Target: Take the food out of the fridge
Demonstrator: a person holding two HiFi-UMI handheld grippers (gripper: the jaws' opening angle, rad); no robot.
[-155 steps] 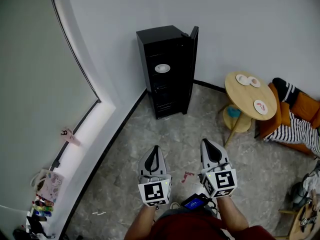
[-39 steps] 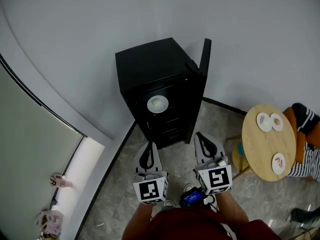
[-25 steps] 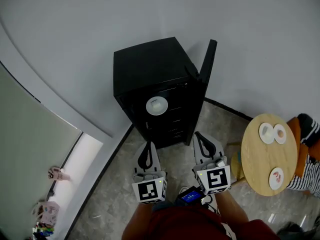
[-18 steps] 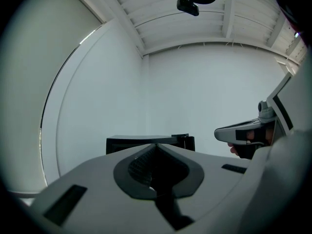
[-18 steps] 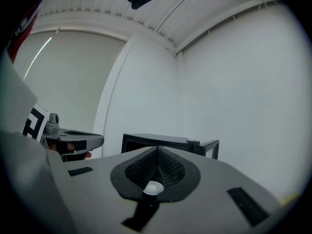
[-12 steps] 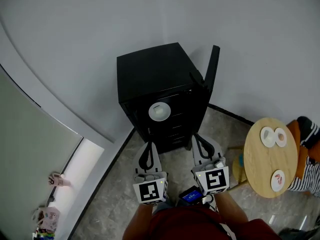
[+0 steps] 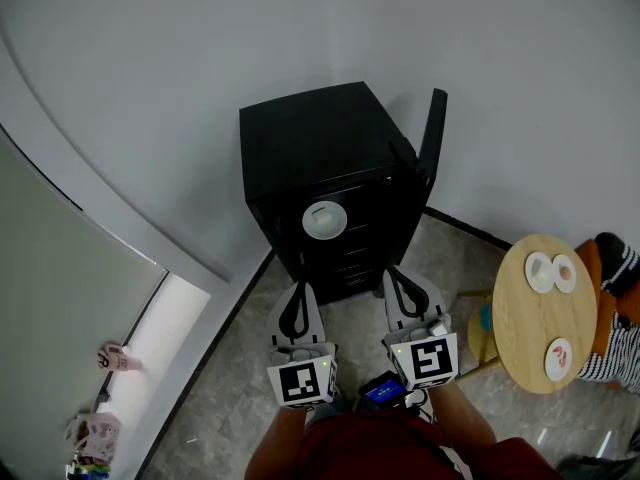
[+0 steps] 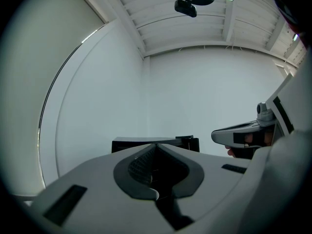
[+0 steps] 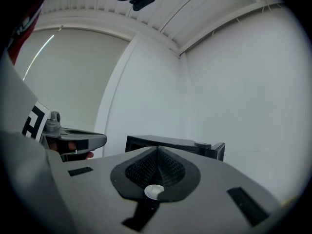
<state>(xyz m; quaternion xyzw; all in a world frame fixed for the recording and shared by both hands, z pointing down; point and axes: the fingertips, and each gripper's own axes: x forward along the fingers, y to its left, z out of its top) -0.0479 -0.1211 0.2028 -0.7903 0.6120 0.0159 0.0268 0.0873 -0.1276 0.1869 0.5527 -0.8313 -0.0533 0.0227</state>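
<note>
- Ahead of both sets of fingertips, and well apart from them, stands the black fridge point(image 7: 315, 153). Its door point(image 7: 432, 133) is swung open on the right side.
- Task's thing: a white dish point(image 7: 325, 219) sits on an upper shelf inside, beyond the fingertips and roughly between the two grippers' lines. Its contents are too small to tell.
- Left gripper point(image 7: 297, 290): fingers pressed together, nothing between them.
- Right gripper point(image 7: 395, 276): fingers likewise pressed together, empty.
- Step in hand, by my judgement: the approach. No reach has begun.
- To do it well: face the shelf squarely and spread one pair of fingers before entering.
- Come in level with the shelf and pinch the dish by its near rim.
- Draw the dish out flat, keeping clear of the door's edge beside the right fingers.
- Round worktop point(image 7: 525, 318), off to the right of the right fingers, has bare space among its plates. Likely set-down spot.
</note>
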